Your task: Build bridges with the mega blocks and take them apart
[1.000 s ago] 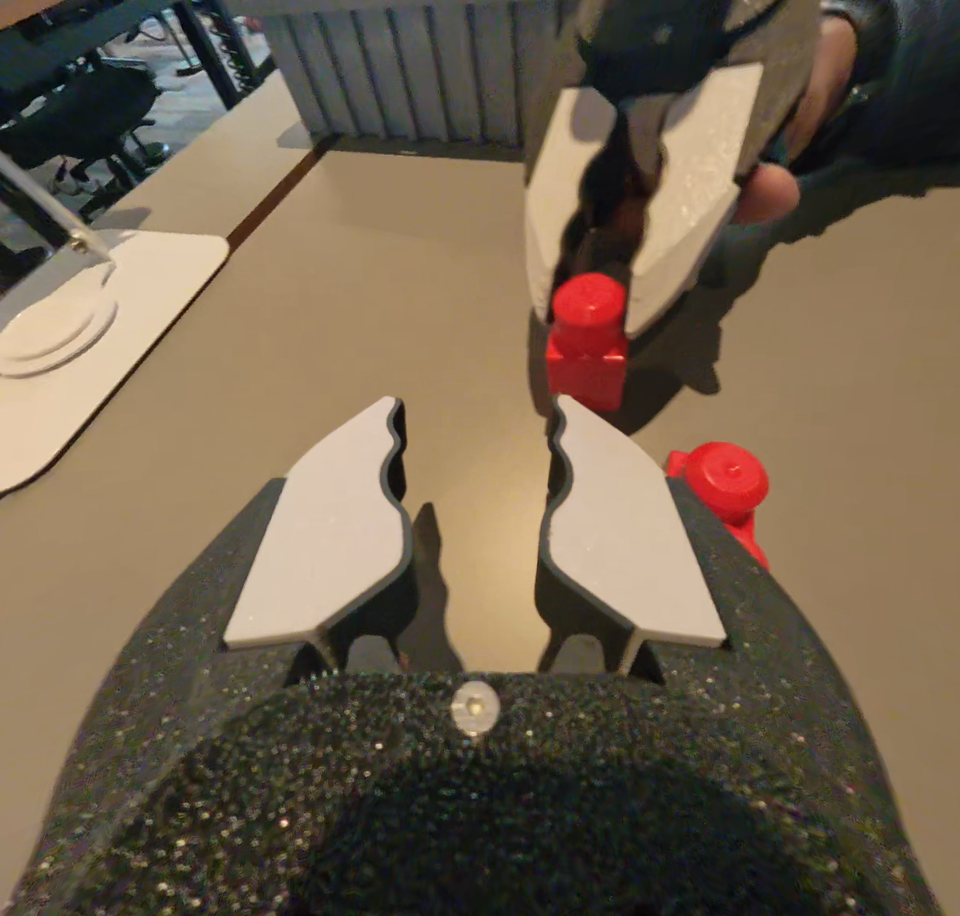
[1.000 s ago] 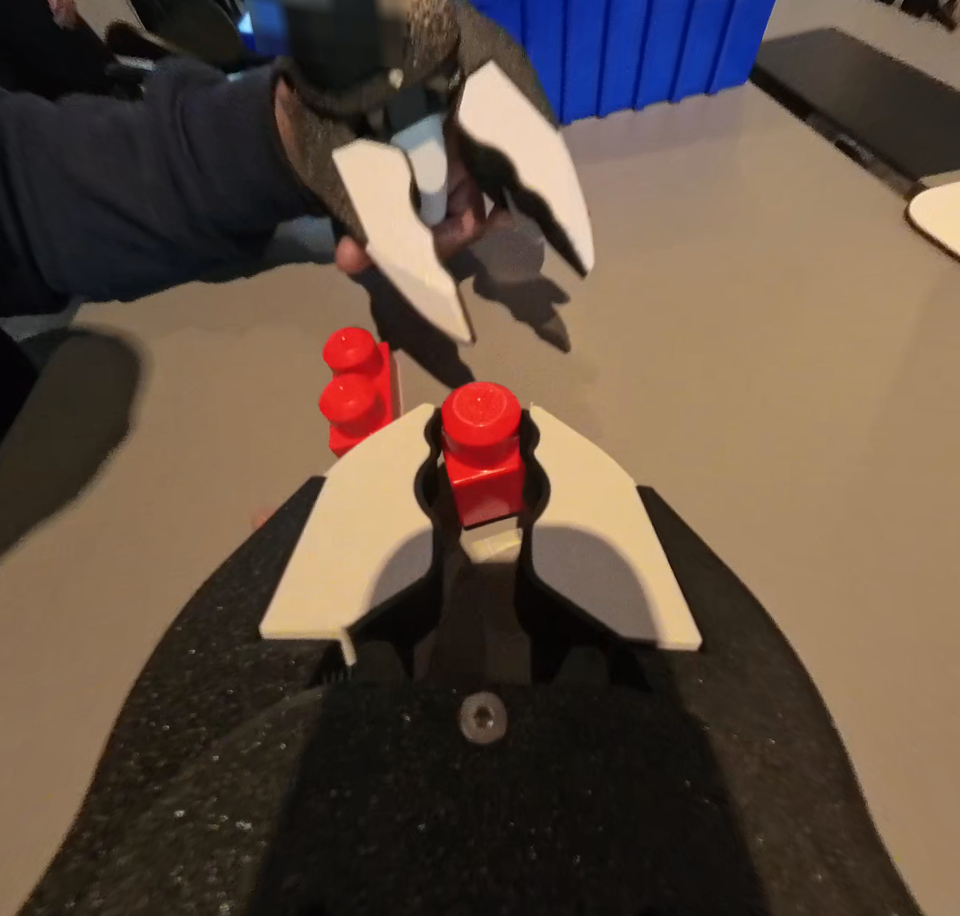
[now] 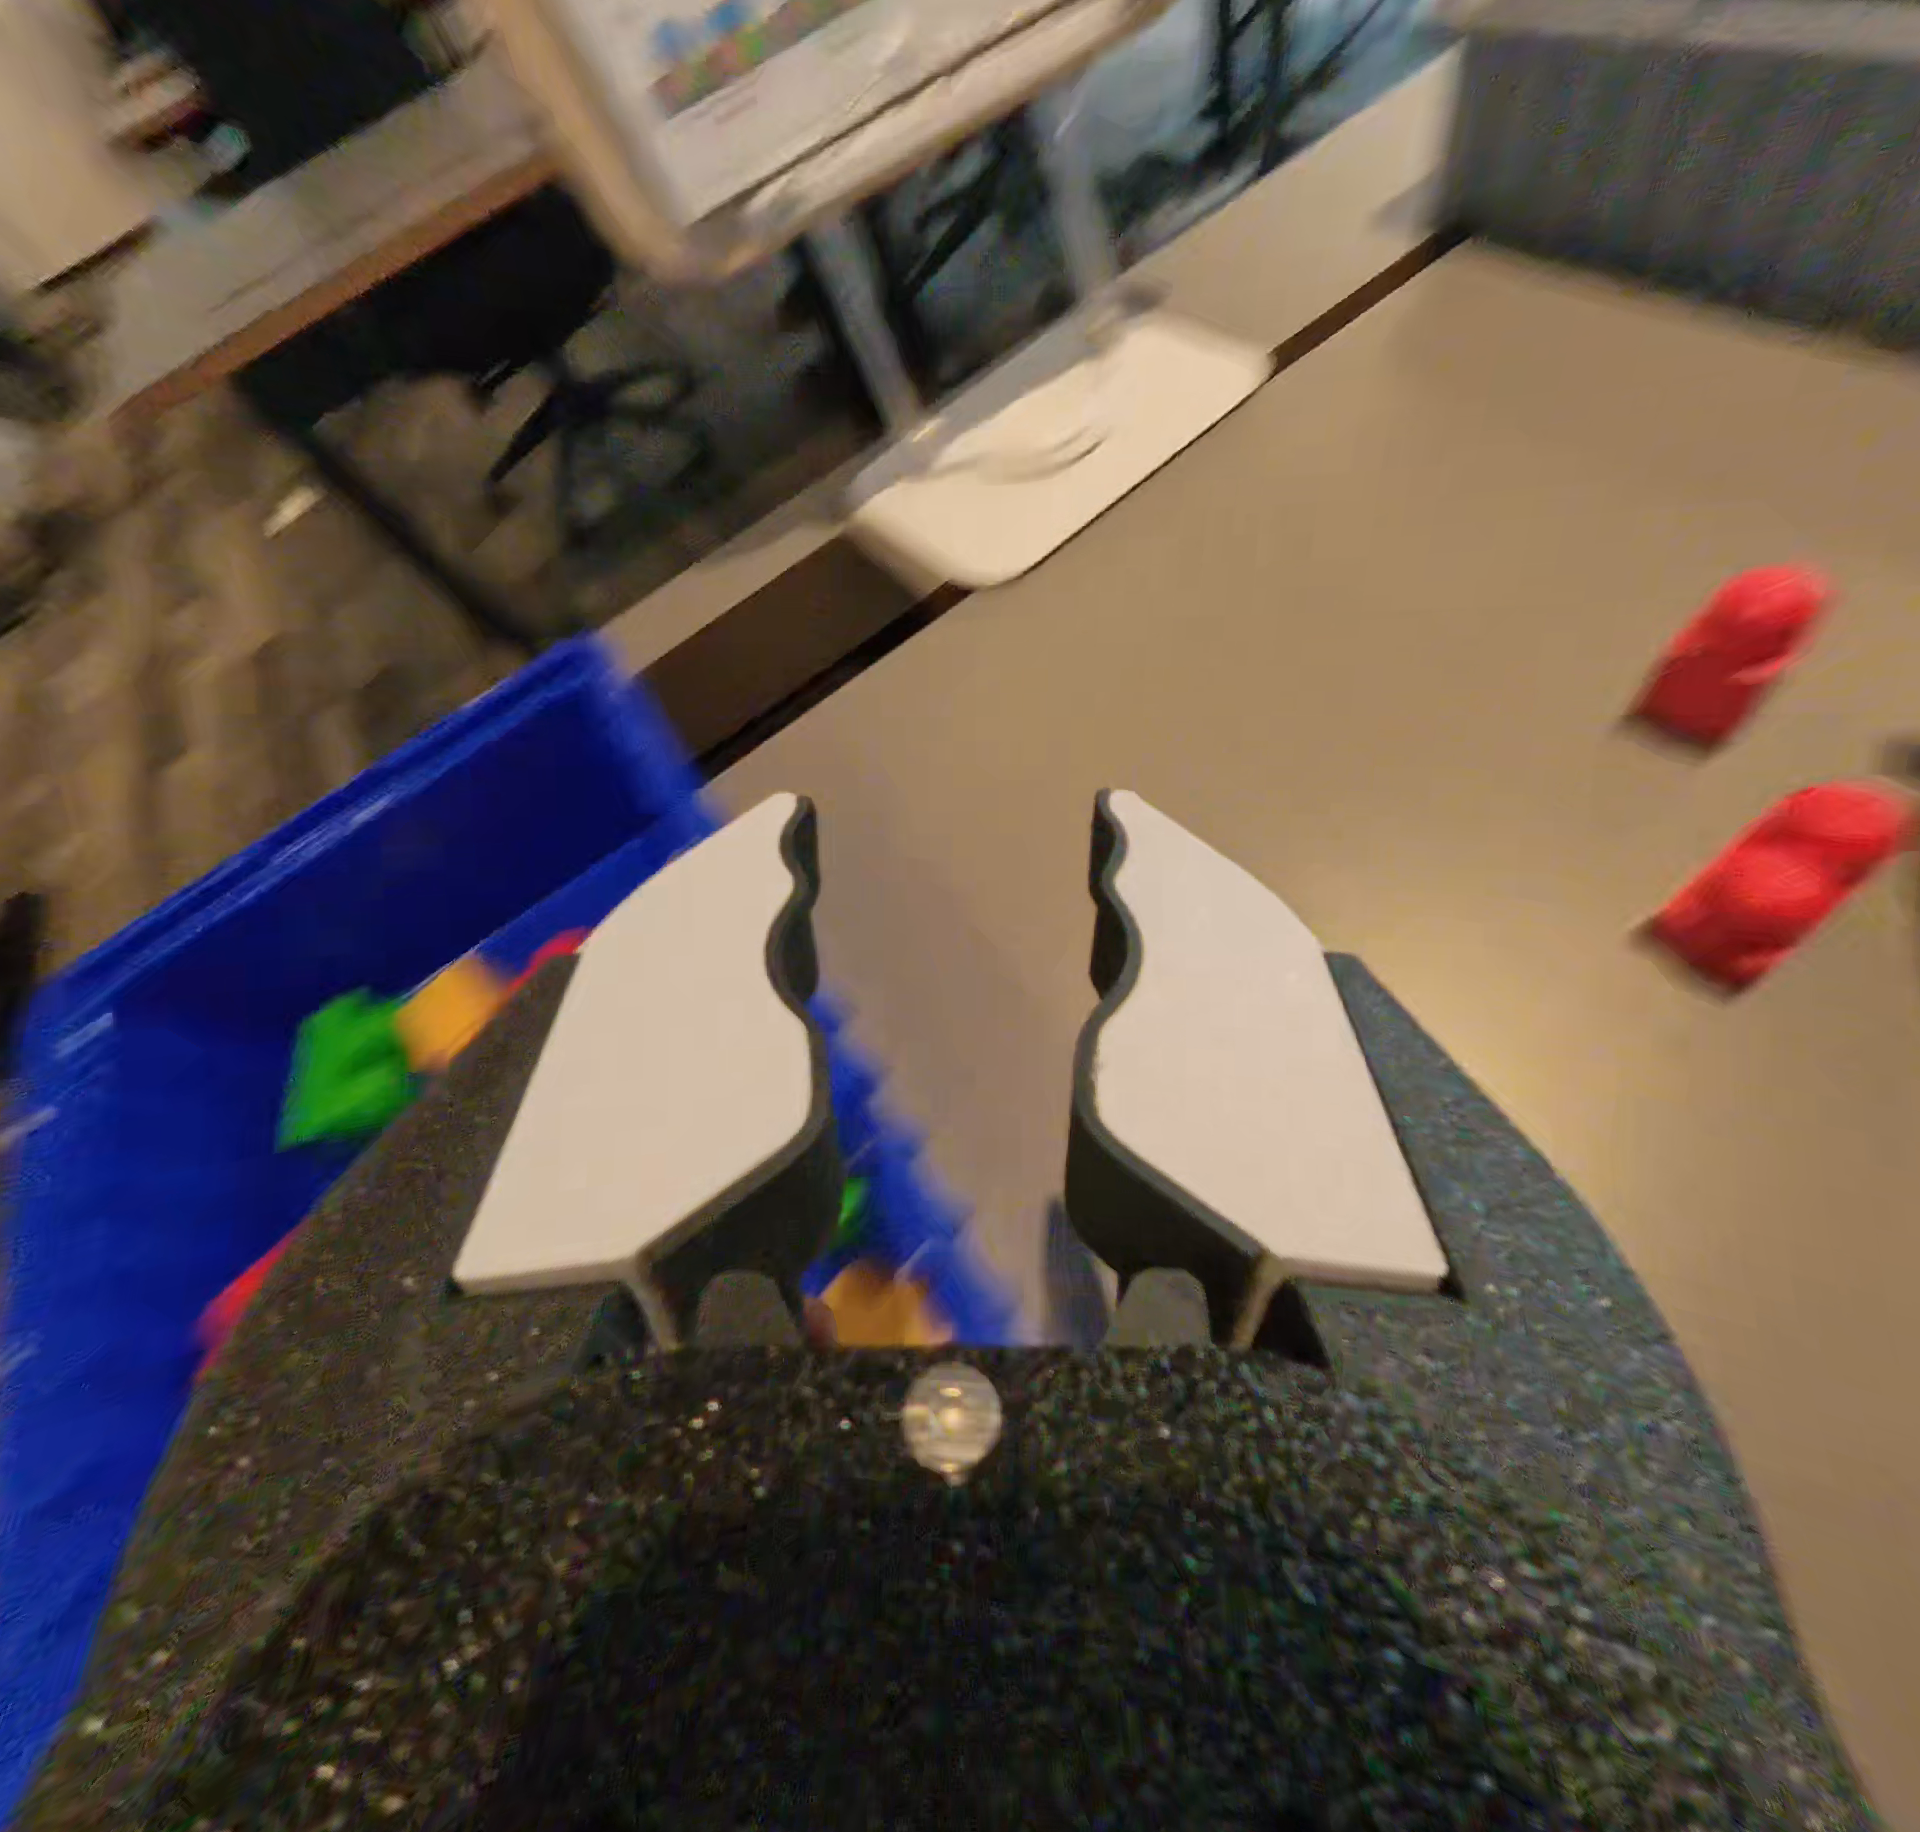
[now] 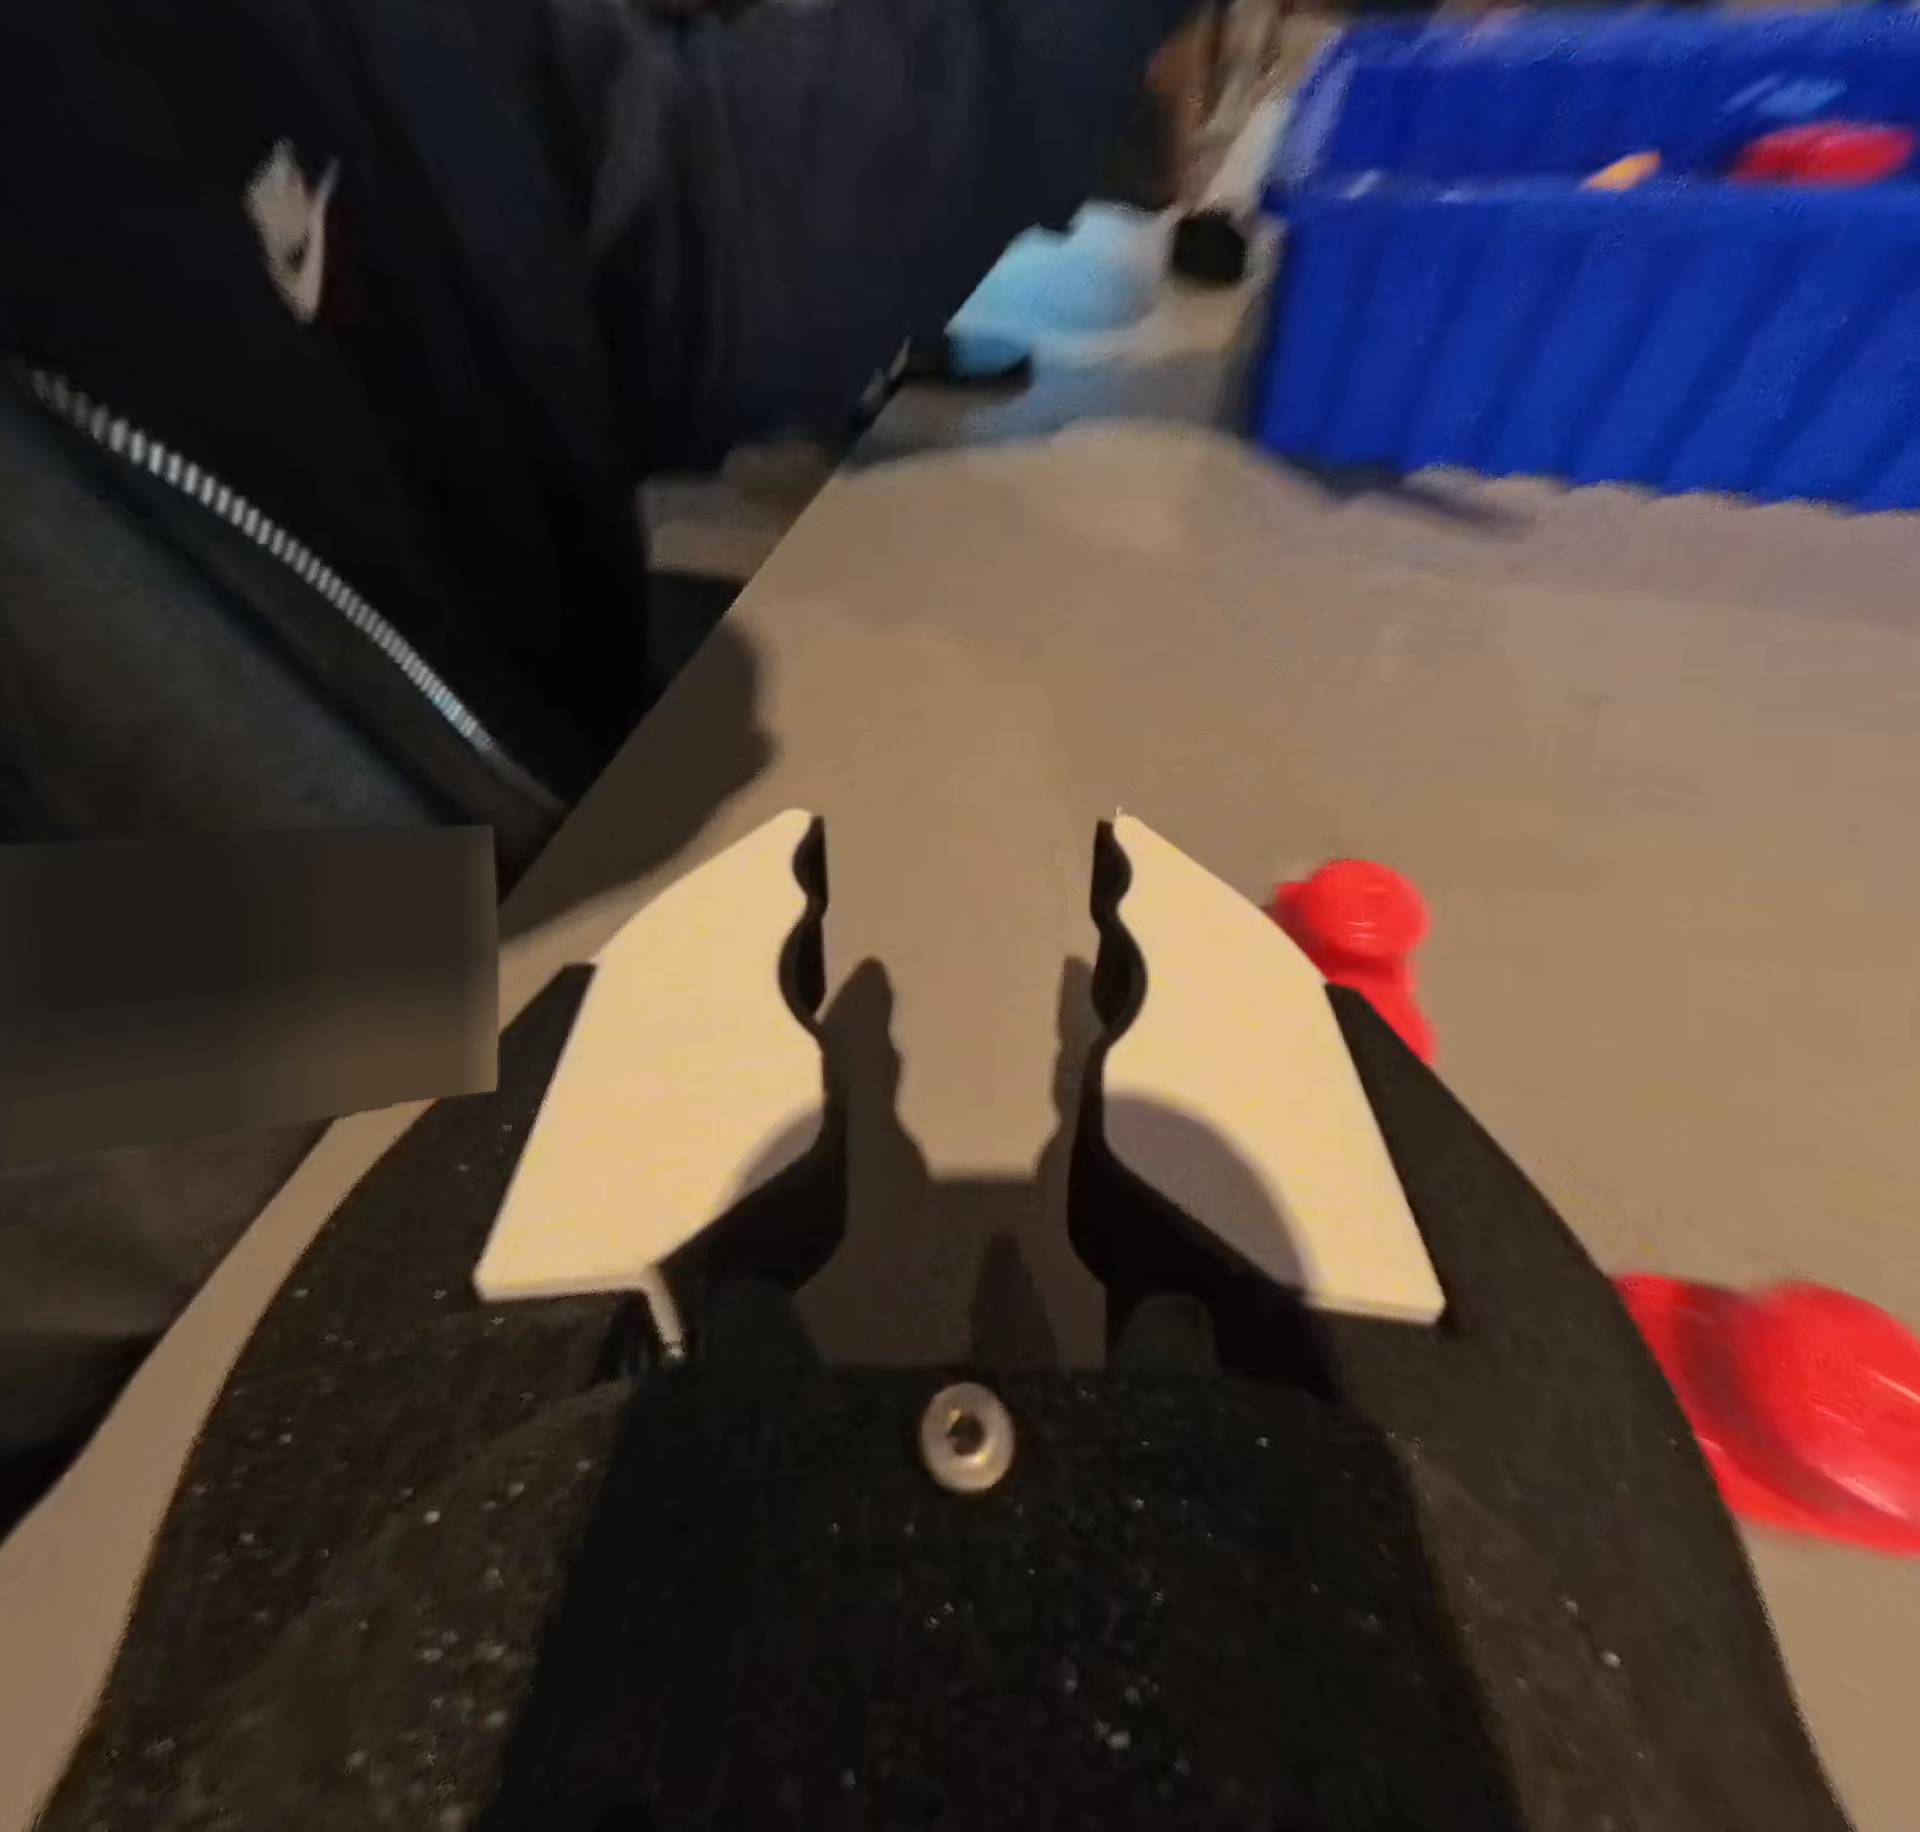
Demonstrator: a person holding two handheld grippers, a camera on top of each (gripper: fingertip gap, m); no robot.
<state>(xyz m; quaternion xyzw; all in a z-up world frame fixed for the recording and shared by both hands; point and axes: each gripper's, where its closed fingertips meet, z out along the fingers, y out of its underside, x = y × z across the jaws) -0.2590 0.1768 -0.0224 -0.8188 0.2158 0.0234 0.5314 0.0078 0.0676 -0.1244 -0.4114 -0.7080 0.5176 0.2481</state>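
Blocks (image 3: pixel 1725 655) (image 3: pixel 1782 899): two red, loose on table (image 3: pixel 1351 639), apart, likely as bridge piers. Left gripper (image 3: pixel 951 951) spread wide, empty, swinging over blue bin (image 3: pixel 343 868), probably for another piece. Right gripper (image 4: pixel 961 941) likewise released, holding nothing.

So the right hand-held gripper (image 4: pixel 960 826) let go of the small red block (image 4: pixel 1361 935), now parked on the desk (image 4: pixel 1351 660) beside it. Left hand-held gripper (image 3: pixel 951 806) swung off toward the blue bin (image 3: pixel 312 868).
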